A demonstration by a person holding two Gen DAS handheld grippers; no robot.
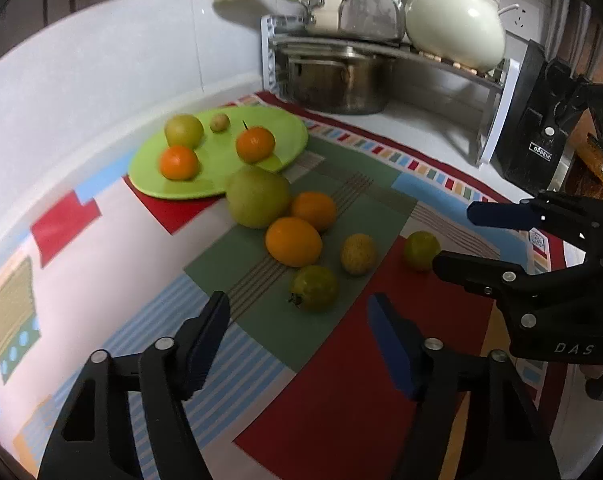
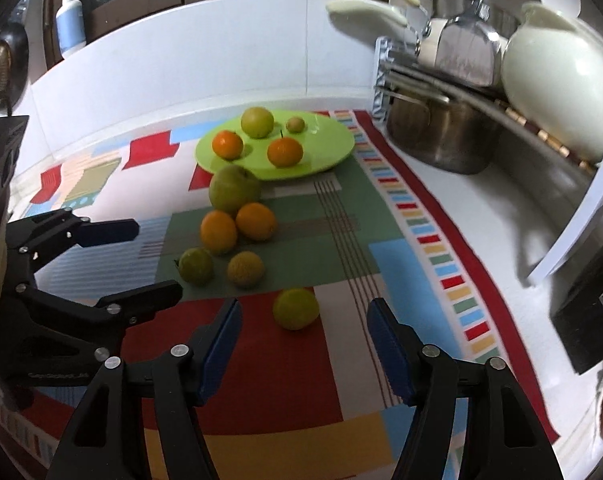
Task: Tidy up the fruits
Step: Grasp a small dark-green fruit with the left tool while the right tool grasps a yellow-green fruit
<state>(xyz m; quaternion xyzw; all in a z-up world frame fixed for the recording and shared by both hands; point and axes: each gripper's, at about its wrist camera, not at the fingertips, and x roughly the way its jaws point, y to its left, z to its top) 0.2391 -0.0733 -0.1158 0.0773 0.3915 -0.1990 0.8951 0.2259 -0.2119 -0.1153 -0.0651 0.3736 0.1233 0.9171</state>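
Note:
A green plate (image 1: 289, 128) (image 2: 333, 148) at the back of the patterned cloth holds two oranges, a green fruit and a small brown fruit. Several loose fruits lie on the cloth in front of it: a large green pear (image 1: 256, 197) (image 2: 233, 188), two oranges (image 1: 293, 241) (image 2: 218, 231), and yellow-green ones. My left gripper (image 1: 299, 320) is open and empty, just short of a green fruit (image 1: 314, 288). My right gripper (image 2: 304, 322) is open and empty around a lime-green fruit (image 2: 295, 308); it also shows in the left wrist view (image 1: 455, 236).
A metal rack (image 1: 385, 50) (image 2: 461, 88) at the back right holds pots, a glass lid and a cream kettle, with a steel pot under it. A black box (image 1: 529, 120) stands to its right. A white tiled wall runs behind the plate.

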